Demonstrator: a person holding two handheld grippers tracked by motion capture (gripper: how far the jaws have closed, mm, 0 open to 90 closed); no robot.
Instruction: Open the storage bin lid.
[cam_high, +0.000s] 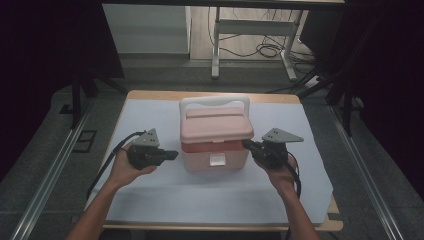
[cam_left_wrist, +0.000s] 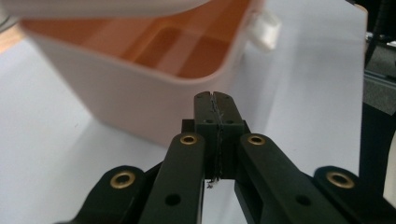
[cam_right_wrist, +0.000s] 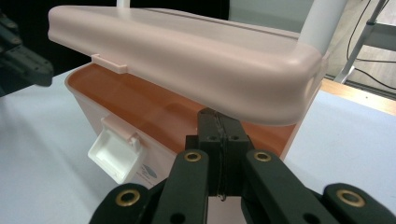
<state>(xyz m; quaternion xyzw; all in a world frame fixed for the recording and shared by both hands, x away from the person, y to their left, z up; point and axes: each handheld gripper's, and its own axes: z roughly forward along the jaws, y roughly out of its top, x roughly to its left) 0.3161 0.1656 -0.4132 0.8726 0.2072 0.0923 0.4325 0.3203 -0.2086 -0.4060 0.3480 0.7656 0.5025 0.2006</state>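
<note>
A pink storage box (cam_high: 215, 152) with a white carry handle (cam_high: 215, 102) stands mid-table. Its lid (cam_high: 216, 126) sits lifted off the body, leaving a gap along the front. The white front latch (cam_right_wrist: 114, 154) hangs undone. My right gripper (cam_high: 245, 144) is shut, and its tip (cam_right_wrist: 218, 116) is tucked under the lid's (cam_right_wrist: 187, 56) right corner, above the body's rim. My left gripper (cam_high: 175, 154) is shut and empty, with its tip (cam_left_wrist: 215, 96) just short of the box's left corner (cam_left_wrist: 154, 93). The left gripper (cam_right_wrist: 23, 60) also appears beyond the box.
A white sheet (cam_high: 150, 195) covers the wooden table (cam_high: 210, 95). White desk legs (cam_high: 216, 45) and loose cables (cam_high: 270, 50) lie on the floor behind. Metal rails (cam_high: 55, 165) run along both sides of the table.
</note>
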